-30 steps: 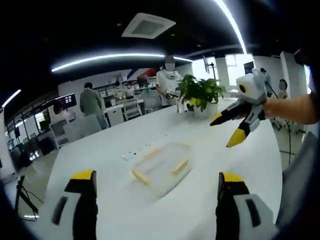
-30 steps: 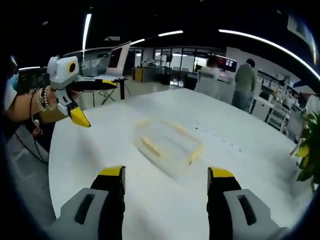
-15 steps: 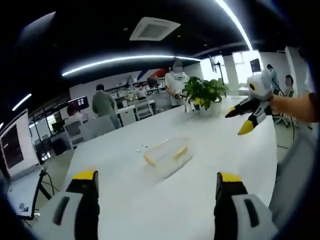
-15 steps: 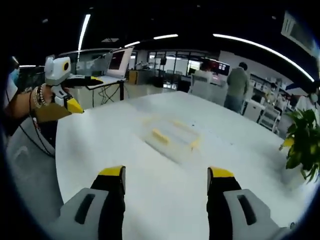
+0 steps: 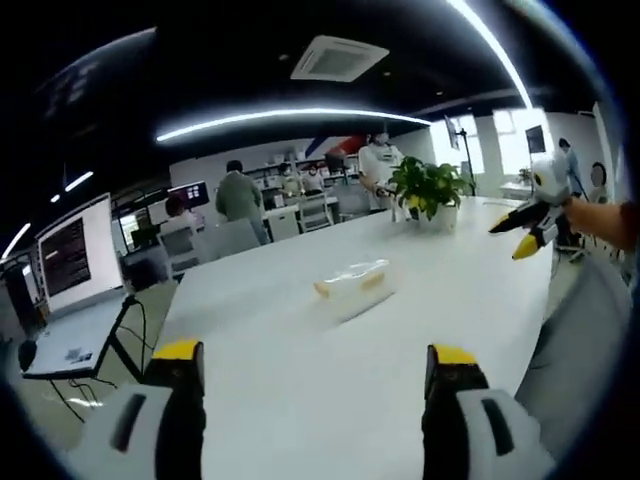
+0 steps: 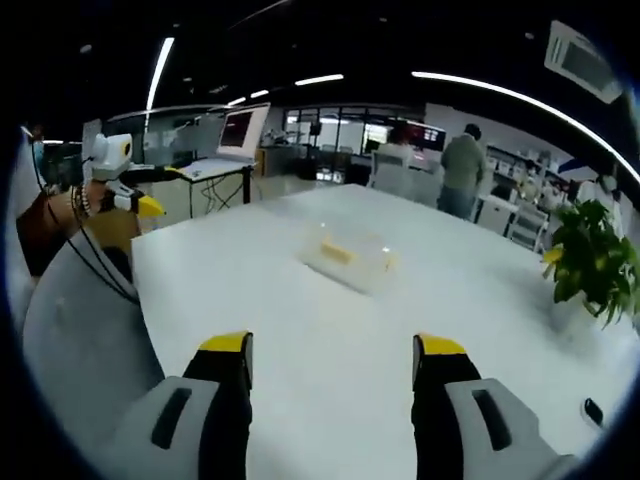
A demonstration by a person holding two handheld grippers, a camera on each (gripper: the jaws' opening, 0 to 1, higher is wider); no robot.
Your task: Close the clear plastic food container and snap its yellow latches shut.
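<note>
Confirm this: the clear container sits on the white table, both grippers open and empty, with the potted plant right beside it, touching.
Not touching. In the right gripper view the potted plant stands well apart from the clear container on the white table; the rest holds, both grippers open and empty.

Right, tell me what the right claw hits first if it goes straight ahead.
Probably the clear plastic food container with yellow latches on the white table. It lies roughly ahead of the open right claw, well away; depth is uncertain.
</note>
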